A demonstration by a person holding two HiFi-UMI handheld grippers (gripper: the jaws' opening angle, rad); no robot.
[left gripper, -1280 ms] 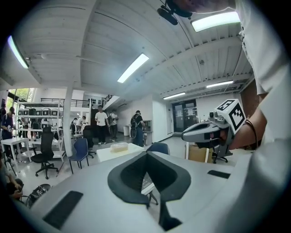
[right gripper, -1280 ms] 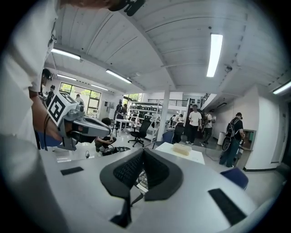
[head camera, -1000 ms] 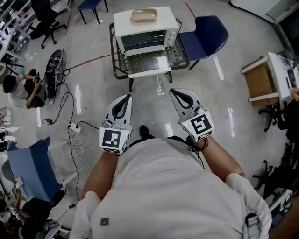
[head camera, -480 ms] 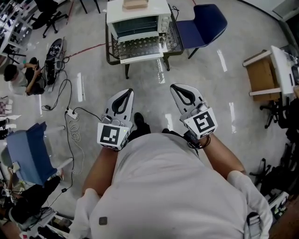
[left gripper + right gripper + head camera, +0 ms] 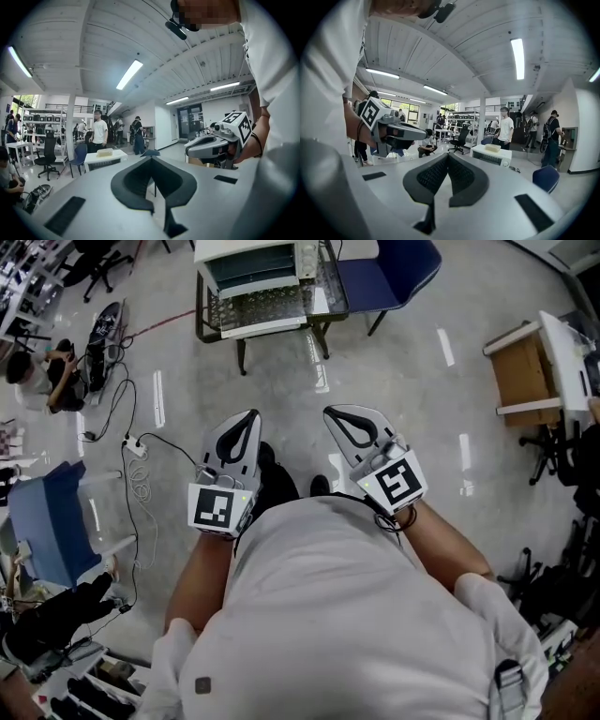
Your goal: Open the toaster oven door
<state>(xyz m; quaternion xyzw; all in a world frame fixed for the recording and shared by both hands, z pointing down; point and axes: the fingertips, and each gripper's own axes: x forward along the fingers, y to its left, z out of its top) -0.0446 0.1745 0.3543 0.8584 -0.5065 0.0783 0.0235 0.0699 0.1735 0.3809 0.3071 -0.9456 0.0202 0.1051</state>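
The white toaster oven (image 5: 253, 257) stands on a wire-topped table (image 5: 272, 307) at the top edge of the head view, far from both grippers. Only its front shows there, and I cannot tell how its door stands. My left gripper (image 5: 251, 414) and right gripper (image 5: 330, 412) are held side by side in front of the person's body, above the floor, both shut and empty. In the left gripper view the left gripper (image 5: 151, 158) points toward the distant oven (image 5: 104, 160), which has a tan container on top. The right gripper (image 5: 448, 154) also faces the oven (image 5: 491, 157).
A blue chair (image 5: 386, 268) stands right of the oven table. A wooden desk (image 5: 523, 381) is at the right. Cables and a power strip (image 5: 136, 448) lie on the floor at left, near a seated person (image 5: 45, 371). People stand behind the oven (image 5: 99, 133).
The oven and table have slid up toward the top edge of the head view and are partly cut off. Both grippers stay shut, side by side, slightly higher in the frame.
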